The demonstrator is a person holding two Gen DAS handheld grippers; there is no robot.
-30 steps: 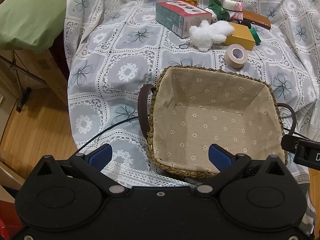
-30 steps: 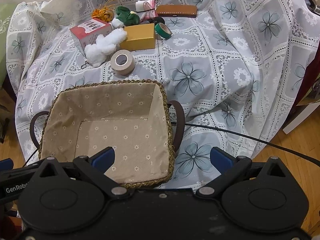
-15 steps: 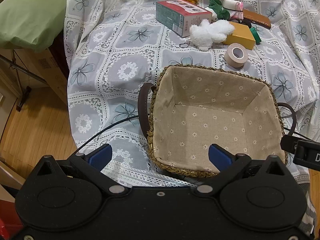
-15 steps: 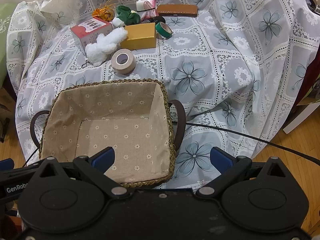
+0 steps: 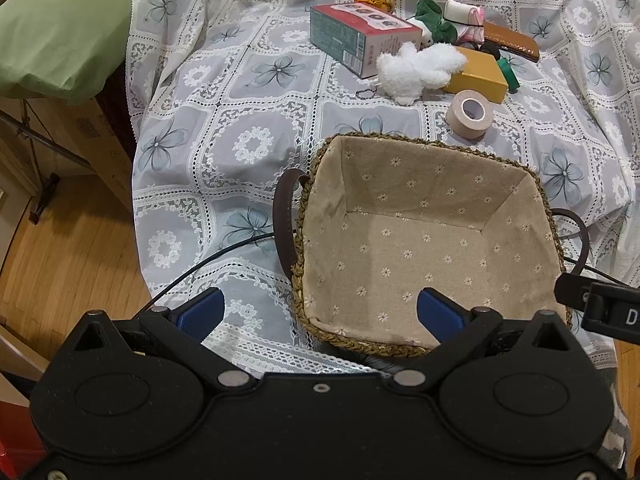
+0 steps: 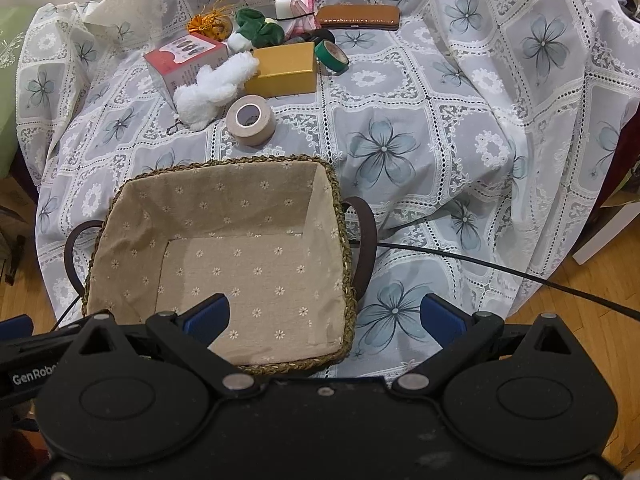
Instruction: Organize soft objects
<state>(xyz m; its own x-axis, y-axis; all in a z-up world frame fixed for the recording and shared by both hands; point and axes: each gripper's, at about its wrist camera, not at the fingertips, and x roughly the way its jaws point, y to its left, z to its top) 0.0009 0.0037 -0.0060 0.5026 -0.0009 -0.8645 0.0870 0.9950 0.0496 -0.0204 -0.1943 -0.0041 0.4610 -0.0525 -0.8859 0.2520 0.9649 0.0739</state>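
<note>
A cloth-lined woven basket (image 5: pixel 516 168) (image 6: pixel 336 188) sits empty at the near edge of a flower-patterned cloth. Behind it lie a white plush toy (image 5: pixel 416 70) (image 6: pixel 212 90), a green plush (image 5: pixel 432 24) (image 6: pixel 260 30) and a white-and-pink rolled cloth (image 5: pixel 464 14) (image 6: pixel 296 8). My left gripper (image 5: pixel 320 312) is open and empty over the basket's near left corner. My right gripper (image 6: pixel 324 314) is open and empty over the basket's near right corner.
Among the soft things lie a red-and-green box (image 5: pixel 360 38) (image 6: pixel 182 58), a yellow box (image 5: pixel 480 74) (image 6: pixel 284 68), a beige tape roll (image 5: pixel 468 114) (image 6: pixel 250 120), a green tape roll (image 6: pixel 332 56), a brown case (image 6: pixel 358 16) and an orange tassel (image 6: pixel 210 24). A black cable (image 6: pixel 500 268) crosses the cloth. A green cushion (image 5: pixel 60 28) lies at the left.
Both grippers have drifted slightly; the scene sits a little lower in both views. Nothing was grasped or moved.
</note>
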